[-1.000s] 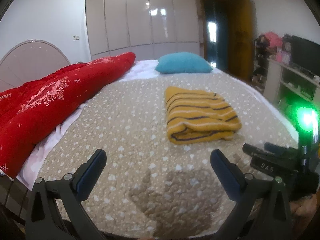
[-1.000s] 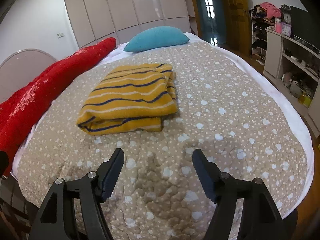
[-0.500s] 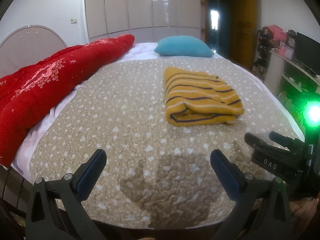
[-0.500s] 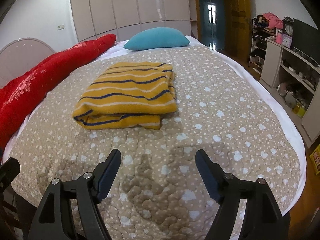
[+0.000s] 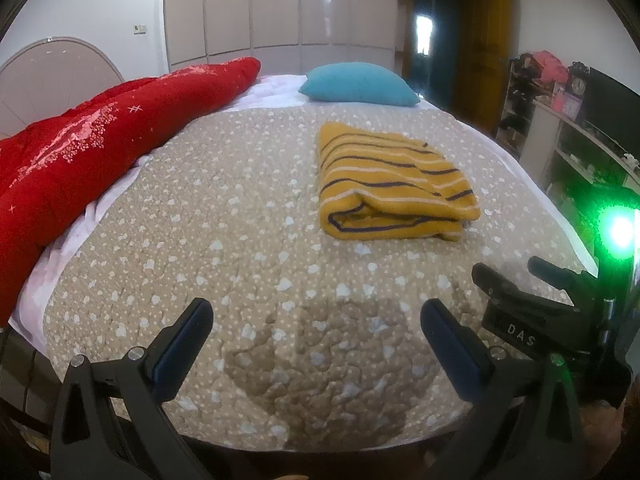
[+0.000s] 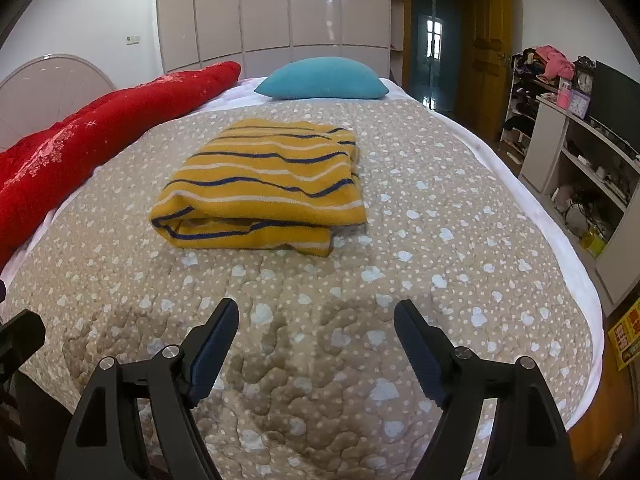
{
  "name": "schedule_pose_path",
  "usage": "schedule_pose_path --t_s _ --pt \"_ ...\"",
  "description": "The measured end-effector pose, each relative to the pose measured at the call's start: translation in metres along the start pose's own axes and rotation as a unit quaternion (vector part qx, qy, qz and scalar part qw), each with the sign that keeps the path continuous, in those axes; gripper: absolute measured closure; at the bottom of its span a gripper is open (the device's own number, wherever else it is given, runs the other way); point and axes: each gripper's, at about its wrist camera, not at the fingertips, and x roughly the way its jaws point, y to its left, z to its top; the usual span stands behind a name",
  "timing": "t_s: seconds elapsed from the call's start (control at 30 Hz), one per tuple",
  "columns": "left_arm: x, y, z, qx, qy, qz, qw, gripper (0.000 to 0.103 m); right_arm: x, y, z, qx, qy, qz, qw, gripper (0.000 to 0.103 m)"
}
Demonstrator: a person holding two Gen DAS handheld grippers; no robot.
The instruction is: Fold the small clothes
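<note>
Since a second ago my view has tilted – the bed's near edge now shows below my left gripper (image 5: 316, 320), and the folded garment sits lower and nearer in both views. The jaws of my right gripper (image 6: 316, 320) have just been opening; nothing lies between them, only quilt beneath.

Current state:
- Left gripper: jaws spread wide, empty, hanging over the near part of the quilt (image 5: 248, 216).
- Right gripper: jaws spread wide, empty, also over the near quilt. In the left wrist view its body (image 5: 532, 312) appears at the right edge beside a green light (image 5: 620, 232).
- Yellow striped garment (image 6: 260, 188) – folded into a compact rectangle, lying flat on the quilt in the middle of the bed, well apart from both sets of jaws. Its folded edge faces me; the layers show at that edge.

Surroundings: a red duvet (image 5: 100, 148) is bunched along the left side of the bed, a teal pillow (image 6: 324, 80) lies at the far end, and shelving (image 6: 580, 168) stands to the right.
</note>
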Motion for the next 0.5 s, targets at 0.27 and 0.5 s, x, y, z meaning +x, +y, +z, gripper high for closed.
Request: schedule_pose_path --t_s 0.27,0.5 --pt "0.0042 0.0016 -0.0016 -0.004 0.01 -0.001 0.9999 0.0 0.0044 -0.0051 -0.0013 0.009 0.009 -0.004 1.0 0.018" --pt "0.0067 0.0031 -0.0025 -0.008 0.015 -0.003 0.9998 0.0 0.004 -0.0022 -0.002 0.006 0.008 -0.006 1.0 0.017"
